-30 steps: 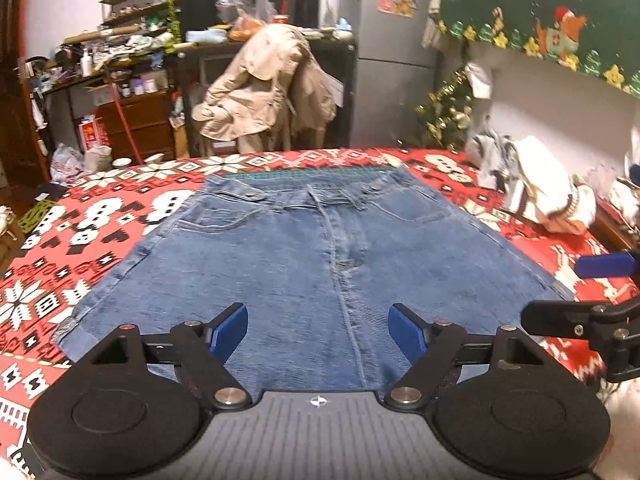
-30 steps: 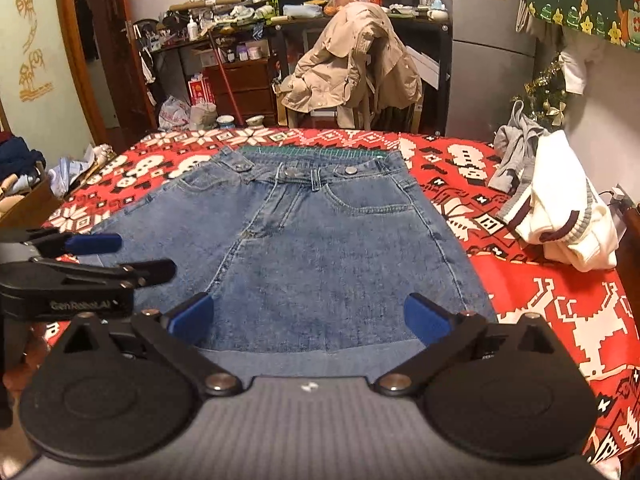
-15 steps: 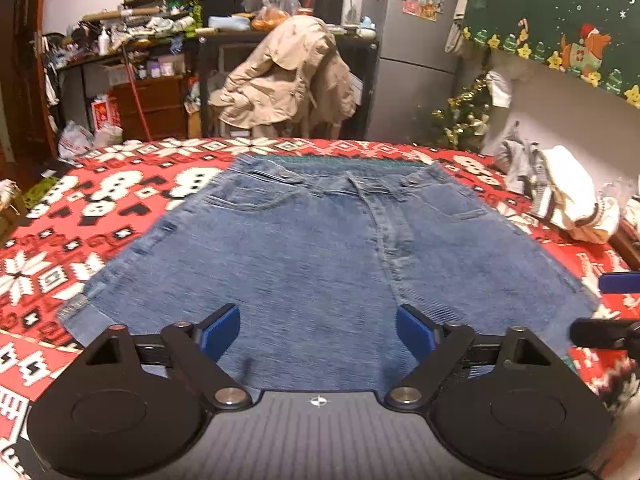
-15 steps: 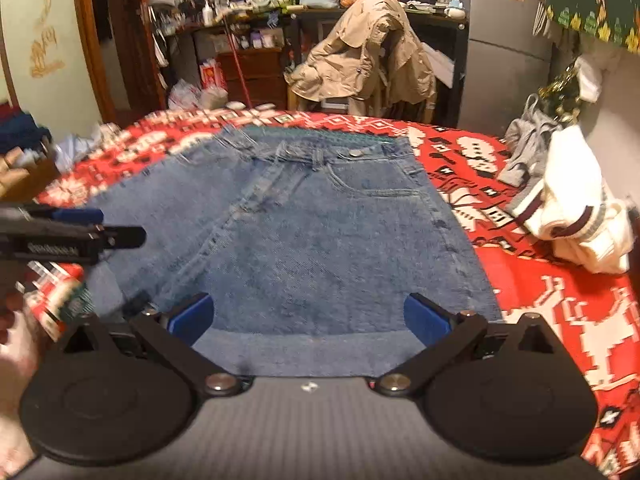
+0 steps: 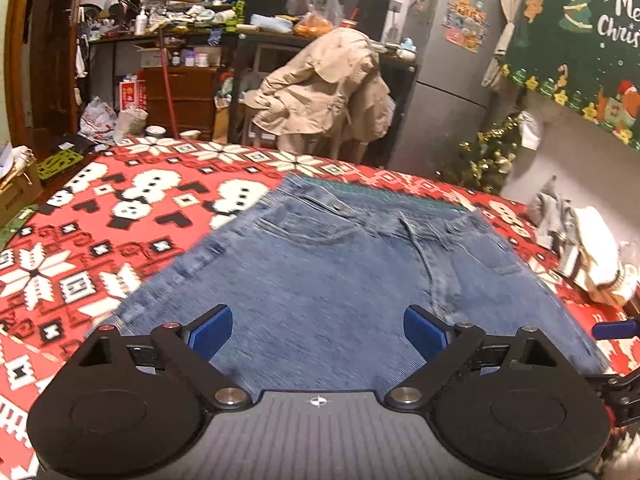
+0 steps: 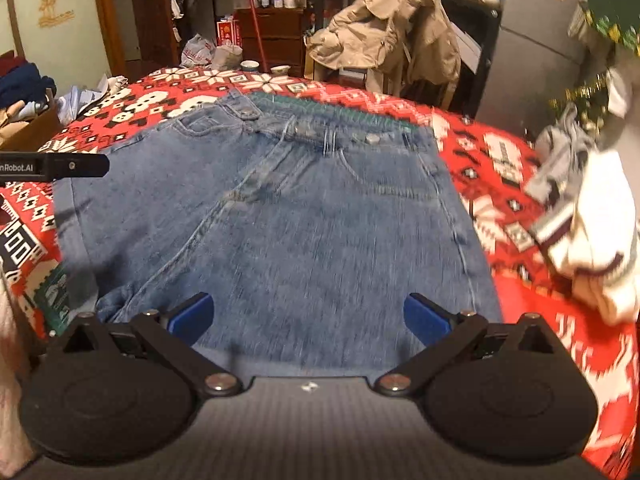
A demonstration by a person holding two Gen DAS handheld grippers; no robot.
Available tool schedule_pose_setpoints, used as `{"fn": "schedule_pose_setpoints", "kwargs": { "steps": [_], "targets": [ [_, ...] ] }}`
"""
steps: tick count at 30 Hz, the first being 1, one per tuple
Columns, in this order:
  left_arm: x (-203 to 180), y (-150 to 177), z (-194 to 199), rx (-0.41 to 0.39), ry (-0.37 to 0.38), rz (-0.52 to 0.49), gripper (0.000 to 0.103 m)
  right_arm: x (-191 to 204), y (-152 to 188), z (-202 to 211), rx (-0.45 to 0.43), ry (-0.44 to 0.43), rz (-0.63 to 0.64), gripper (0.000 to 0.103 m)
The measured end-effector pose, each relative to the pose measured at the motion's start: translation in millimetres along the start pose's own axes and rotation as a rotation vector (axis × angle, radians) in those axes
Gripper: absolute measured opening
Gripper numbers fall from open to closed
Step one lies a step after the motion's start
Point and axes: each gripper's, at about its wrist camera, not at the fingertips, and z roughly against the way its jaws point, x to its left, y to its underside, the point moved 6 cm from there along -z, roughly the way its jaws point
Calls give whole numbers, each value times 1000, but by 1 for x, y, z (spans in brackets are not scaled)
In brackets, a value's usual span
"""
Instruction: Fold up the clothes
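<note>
A pair of blue denim jeans (image 5: 340,280) (image 6: 280,220) lies flat on a red patterned cloth (image 5: 80,240) (image 6: 500,160), folded up, waistband at the far end. My left gripper (image 5: 318,334) hovers over the near left part of the jeans, its blue pads wide apart with nothing between them. My right gripper (image 6: 306,318) hovers over the near right part, also open and holding nothing. A black finger of the left gripper (image 6: 60,166) shows at the left edge of the right wrist view. The right gripper's blue tip (image 5: 616,328) peeks in at the right edge of the left wrist view.
A heap of white and grey clothes (image 5: 580,256) (image 6: 592,220) lies on the cloth to the right of the jeans. A beige coat (image 5: 320,92) hangs over a chair beyond the far edge. Cluttered shelves and a grey fridge (image 5: 444,80) stand behind.
Both grippers have shifted sideways over the jeans and rolled, so the jeans now look tilted. The left gripper's pads stand wider apart than a second ago. The jeans lie as before.
</note>
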Motion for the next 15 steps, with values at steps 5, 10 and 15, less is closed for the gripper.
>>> {"fn": "schedule_pose_setpoints", "kwargs": {
  "steps": [5, 10, 15],
  "targets": [
    [10, -13, -21, -9, 21, 33, 90, -1, -26, -10, -21, -2, -21, 102],
    [17, -38, -50, -55, 86, 38, 77, -2, -68, -20, -29, -21, -16, 98],
    [25, -65, -94, -66, 154, 3, 53, 3, -119, -39, -33, -43, 20, 79]
  ]
}}
